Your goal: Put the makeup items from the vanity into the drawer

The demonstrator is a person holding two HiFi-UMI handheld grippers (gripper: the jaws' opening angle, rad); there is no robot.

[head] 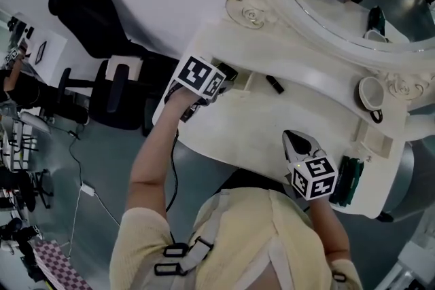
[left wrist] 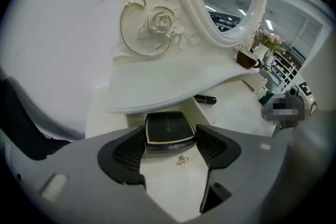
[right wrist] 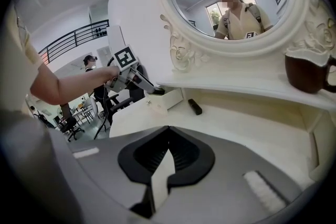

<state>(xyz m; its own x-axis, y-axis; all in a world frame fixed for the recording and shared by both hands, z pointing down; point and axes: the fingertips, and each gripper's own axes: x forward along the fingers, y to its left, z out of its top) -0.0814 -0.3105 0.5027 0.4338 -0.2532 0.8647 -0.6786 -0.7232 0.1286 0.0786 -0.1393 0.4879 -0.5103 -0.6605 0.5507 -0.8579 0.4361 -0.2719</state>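
A black compact [left wrist: 169,127] with a gold rim lies on a low step of the white vanity [head: 258,125], under the mirror shelf. My left gripper [left wrist: 170,145] is open, its pads flanking the compact's near end, close to its sides. In the head view the left gripper [head: 226,73] reaches in at the vanity's left end. A small gold trinket [left wrist: 182,160] lies between the jaws, nearer than the compact. A black tube [head: 274,84] lies mid-vanity, also the black tube [right wrist: 195,106]. My right gripper [head: 294,140] hovers over the vanity's front, shut and empty; its pads meet [right wrist: 164,162].
A cup [head: 370,93] stands on the shelf at the right under the ornate mirror [head: 353,3]. A green item [head: 349,180] sits at the vanity's right front edge. A black chair and bag [head: 102,30] and cables are on the floor at the left.
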